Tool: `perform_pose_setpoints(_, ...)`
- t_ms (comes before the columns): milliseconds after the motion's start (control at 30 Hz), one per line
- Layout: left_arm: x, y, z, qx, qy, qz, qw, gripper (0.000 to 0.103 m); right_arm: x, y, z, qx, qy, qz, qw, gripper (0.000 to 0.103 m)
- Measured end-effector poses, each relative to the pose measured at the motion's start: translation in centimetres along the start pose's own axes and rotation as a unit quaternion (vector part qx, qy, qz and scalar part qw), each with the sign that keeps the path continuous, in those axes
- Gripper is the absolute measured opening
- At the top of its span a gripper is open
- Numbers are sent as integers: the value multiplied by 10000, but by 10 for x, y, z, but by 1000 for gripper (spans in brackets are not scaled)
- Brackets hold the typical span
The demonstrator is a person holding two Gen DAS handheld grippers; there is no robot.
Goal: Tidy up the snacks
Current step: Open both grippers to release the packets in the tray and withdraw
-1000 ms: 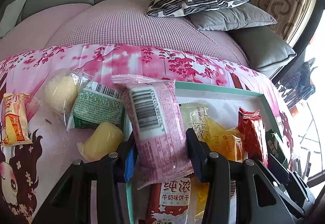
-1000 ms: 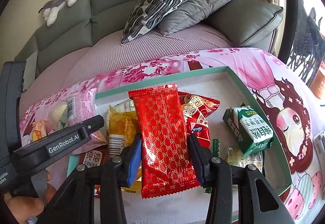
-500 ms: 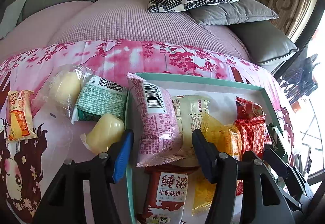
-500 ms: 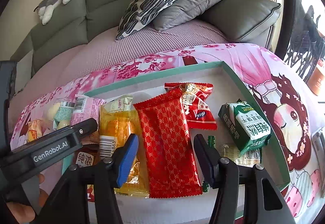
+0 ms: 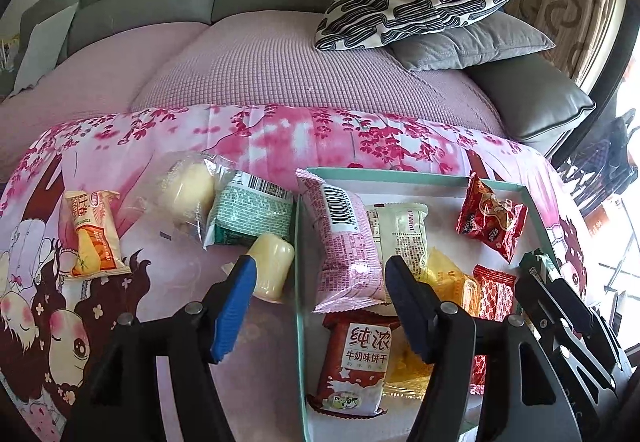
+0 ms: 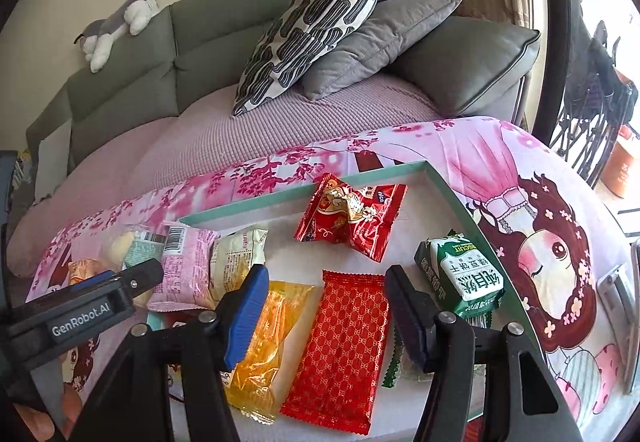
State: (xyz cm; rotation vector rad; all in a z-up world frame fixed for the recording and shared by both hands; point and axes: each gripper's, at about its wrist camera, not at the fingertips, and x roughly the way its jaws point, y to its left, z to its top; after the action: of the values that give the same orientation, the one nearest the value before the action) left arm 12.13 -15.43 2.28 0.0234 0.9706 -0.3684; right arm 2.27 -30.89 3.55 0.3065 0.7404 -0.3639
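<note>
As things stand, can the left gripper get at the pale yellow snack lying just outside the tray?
Probably yes. The left gripper is open and holds nothing, and the pale yellow snack lies uncovered on the pink cloth beside its left finger, outside the tray.

Inside the teal-rimmed white tray (image 6: 448,189), seven wrapped snacks can be counted, plus a green-edged clear packet (image 6: 396,362) partly hidden behind the right jaws: two lie between the jaws, the pink barcoded packet (image 5: 344,242) and the red gold-patterned wrapper (image 6: 340,342). Left of the left jaws, four snacks are seen on the pink cartoon-print cloth (image 5: 256,133). Beyond both jaws, two cushions and one plush toy (image 6: 116,25) are counted.
</note>
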Motion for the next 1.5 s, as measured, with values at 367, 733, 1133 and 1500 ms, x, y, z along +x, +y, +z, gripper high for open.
perform_pose_setpoints(367, 4, 13, -7, -211, 127, 236, 9994, 81, 12, -5, -6, 19, 285, -152, 9995, 68)
perform_pose_setpoints(733, 6, 26, -15, -343, 108, 681, 9970, 100, 19, -10, -9, 78, 423, -247, 9988, 97)
perform_pose_setpoints(1133, 3, 30, -22, -384, 58, 966, 9946, 102, 22, -18, -10, 162, 486, -320, 9982, 103)
perform_pose_setpoints(1500, -17, 49, -25, -629, -167, 1704, 9832, 102, 12, 4, -8, 133, 256, 37, 9996, 103)
